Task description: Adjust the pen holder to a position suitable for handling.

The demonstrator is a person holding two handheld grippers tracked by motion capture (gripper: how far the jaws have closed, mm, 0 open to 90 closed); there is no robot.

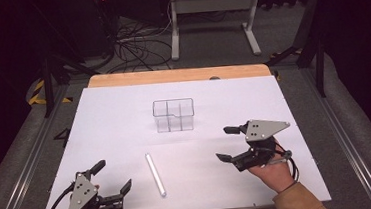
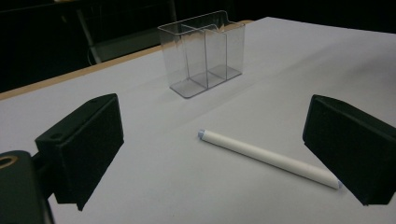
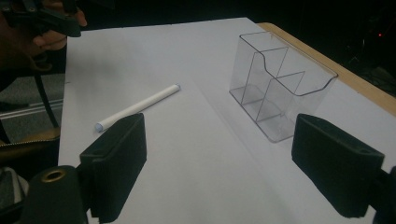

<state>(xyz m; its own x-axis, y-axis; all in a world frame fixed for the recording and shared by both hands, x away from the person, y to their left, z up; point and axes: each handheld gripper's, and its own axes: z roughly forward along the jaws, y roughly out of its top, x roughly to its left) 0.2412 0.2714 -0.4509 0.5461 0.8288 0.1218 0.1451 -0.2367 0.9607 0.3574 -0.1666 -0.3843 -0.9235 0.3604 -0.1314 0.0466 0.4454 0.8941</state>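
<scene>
I hold my left gripper (image 1: 113, 176) low at about seven o'clock on the white table (image 1: 114, 120), its jaws spread wide with nothing between them. In the left gripper view the white marker pen (image 2: 268, 159) lies flat on the sheet ahead of that gripper (image 2: 212, 149), one end running in just beside the right-hand jaw, not touching it as far as I can tell.

My right gripper (image 1: 225, 143) sits at about four o'clock, lifted off the table, jaws pointing toward nine o'clock. Its jaws are also spread and hold nothing; in the right gripper view only bare sheet lies between them (image 3: 217, 161).

In the high view the pen (image 1: 155, 174) lies between my two grippers at roughly six o'clock, nearer the left one, its long axis running from about eleven to five. It rests on the table, apart from both grippers.

The clear plastic organizer box (image 1: 174, 115) stands upright near the centre, toward twelve o'clock from the pen and well apart from it. It is divided into compartments, all empty.
</scene>
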